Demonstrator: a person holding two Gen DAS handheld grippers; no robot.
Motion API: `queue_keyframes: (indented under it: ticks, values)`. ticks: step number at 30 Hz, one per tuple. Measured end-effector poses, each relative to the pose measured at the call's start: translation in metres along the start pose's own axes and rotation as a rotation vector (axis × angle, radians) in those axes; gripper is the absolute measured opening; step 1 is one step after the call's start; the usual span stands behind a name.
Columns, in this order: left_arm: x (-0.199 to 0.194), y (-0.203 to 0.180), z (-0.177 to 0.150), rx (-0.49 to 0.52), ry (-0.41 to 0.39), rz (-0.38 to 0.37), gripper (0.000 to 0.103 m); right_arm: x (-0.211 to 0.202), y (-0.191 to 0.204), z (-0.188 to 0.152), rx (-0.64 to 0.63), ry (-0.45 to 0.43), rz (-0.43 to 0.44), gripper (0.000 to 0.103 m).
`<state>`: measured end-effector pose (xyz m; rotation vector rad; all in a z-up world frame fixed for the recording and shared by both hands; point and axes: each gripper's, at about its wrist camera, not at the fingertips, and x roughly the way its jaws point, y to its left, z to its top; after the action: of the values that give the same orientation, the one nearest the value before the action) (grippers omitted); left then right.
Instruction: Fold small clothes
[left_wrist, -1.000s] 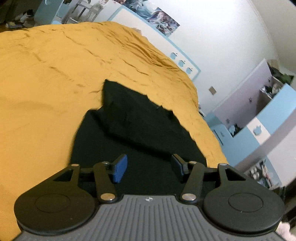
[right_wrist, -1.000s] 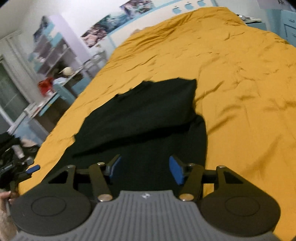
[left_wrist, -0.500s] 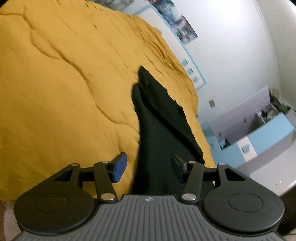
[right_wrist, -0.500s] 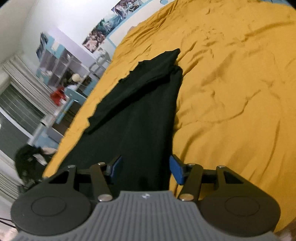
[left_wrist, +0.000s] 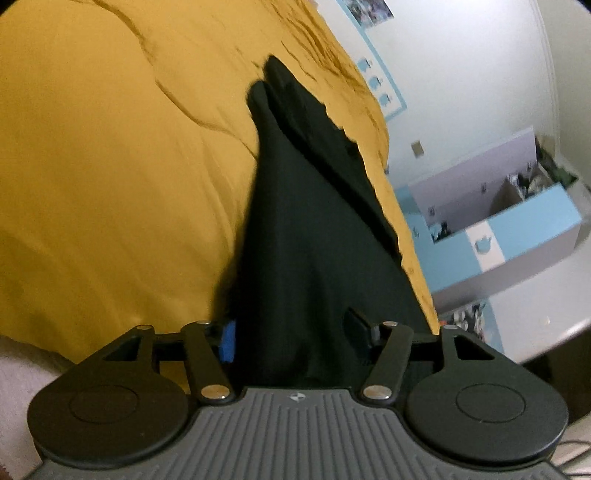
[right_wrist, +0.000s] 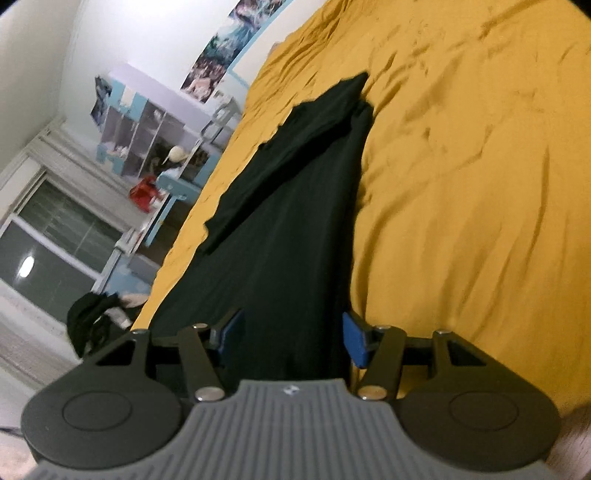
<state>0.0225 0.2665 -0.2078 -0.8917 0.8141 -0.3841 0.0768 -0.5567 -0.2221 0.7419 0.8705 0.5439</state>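
Observation:
A black garment (left_wrist: 314, 221) lies on a mustard-yellow bed cover (left_wrist: 110, 166), with one part folded over on top. It also shows in the right wrist view (right_wrist: 295, 221). My left gripper (left_wrist: 291, 336) is open, low at the garment's near edge, with the cloth lying between its jaws. My right gripper (right_wrist: 291, 336) is open too, low at the near edge, with the cloth between its jaws. Neither pair of jaws is closed on the cloth.
The bed cover (right_wrist: 480, 184) spreads wide to the right of the garment. Blue and lilac cabinets (left_wrist: 517, 221) stand past the bed's edge. Shelves (right_wrist: 147, 140), a window (right_wrist: 55, 251) and a dark heap of clothes (right_wrist: 96, 317) lie off the bed's other side.
Both grippers have dropped low and tilted toward the garment's near edge. The cloth now lies between each pair of jaws. The jaws stay open.

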Motion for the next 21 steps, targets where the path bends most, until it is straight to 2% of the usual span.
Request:
queue_keyframes:
  ticks: [5, 7, 10, 13, 16, 19, 20, 21]
  values:
    - [0.02, -0.014, -0.012, 0.093, 0.104, 0.031, 0.073, -0.004, -0.003, -0.017, 0.012, 0.022, 0.043, 0.058]
    - [0.02, -0.017, -0.015, 0.124, 0.107, 0.041, 0.073, -0.006, -0.006, -0.022, 0.017, 0.026, 0.058, 0.058]
    - [0.017, -0.012, -0.015, 0.087, 0.097, 0.006, 0.073, -0.01, -0.014, -0.024, 0.047, 0.04, 0.096, 0.058]
    - [0.011, -0.006, -0.019, 0.063, 0.089, -0.024, 0.072, -0.001, -0.02, -0.03, 0.074, 0.138, 0.122, 0.058]
    - [0.009, -0.006, -0.021, 0.071, 0.083, -0.027, 0.065, 0.005, -0.011, -0.038, 0.044, 0.17, 0.122, 0.059]
    - [0.006, -0.005, -0.02, 0.076, 0.076, -0.004, 0.044, 0.007, -0.008, -0.037, 0.049, 0.163, 0.137, 0.059]
    - [0.006, -0.003, -0.02, 0.065, 0.089, 0.031, 0.023, 0.007, -0.008, -0.037, 0.056, 0.164, 0.14, 0.058]
    - [0.005, 0.0, -0.02, 0.046, 0.102, 0.048, 0.012, 0.006, -0.009, -0.037, 0.064, 0.166, 0.142, 0.056]
